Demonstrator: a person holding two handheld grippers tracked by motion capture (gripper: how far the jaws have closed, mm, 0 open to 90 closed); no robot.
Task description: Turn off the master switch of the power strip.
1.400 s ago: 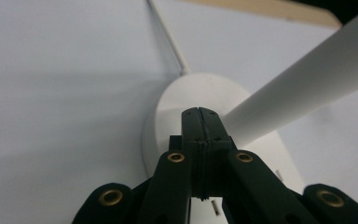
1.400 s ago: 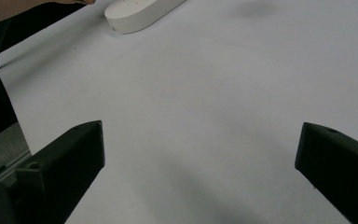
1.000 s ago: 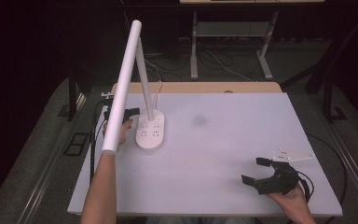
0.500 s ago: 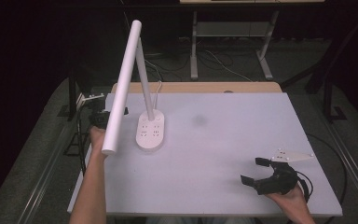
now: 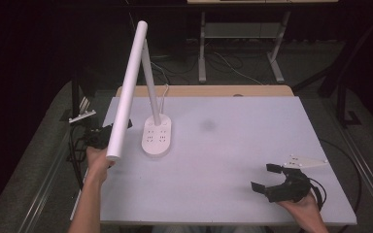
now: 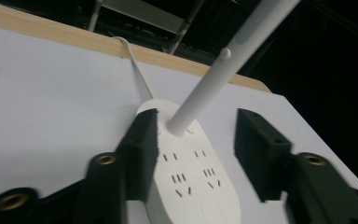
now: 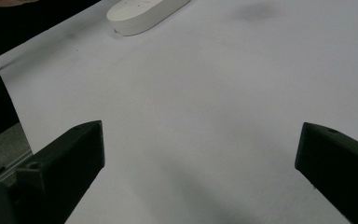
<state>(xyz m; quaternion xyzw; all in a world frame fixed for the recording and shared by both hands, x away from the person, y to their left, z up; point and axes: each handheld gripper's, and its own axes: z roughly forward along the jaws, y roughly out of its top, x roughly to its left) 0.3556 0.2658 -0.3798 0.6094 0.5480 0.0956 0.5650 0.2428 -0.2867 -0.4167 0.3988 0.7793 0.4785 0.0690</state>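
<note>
At the near right corner of the white table (image 5: 233,194), the right gripper (image 5: 269,178) is held low over bare surface with its jaws spread wide and nothing between them; no shift in it can be made out over the last second.

Farther in, at the left edge, the left gripper (image 5: 108,132) has been drawn back from the desk lamp's oval base (image 5: 156,138). A second ago it was seen right against the base's near-left side; now it is held just off the table's left edge, partly hidden behind the white lamp head (image 5: 126,92). Its jaws are spread, and in the left gripper view the base (image 6: 191,186) and the upright stem (image 6: 214,79) are framed between them without contact.

The lamp stands at the far left of the table, its cord (image 6: 137,70) trailing over the far edge. The withdrawal is judged a lining-up for a fresh approach on the stem or base, with no hold yet taken.
</note>
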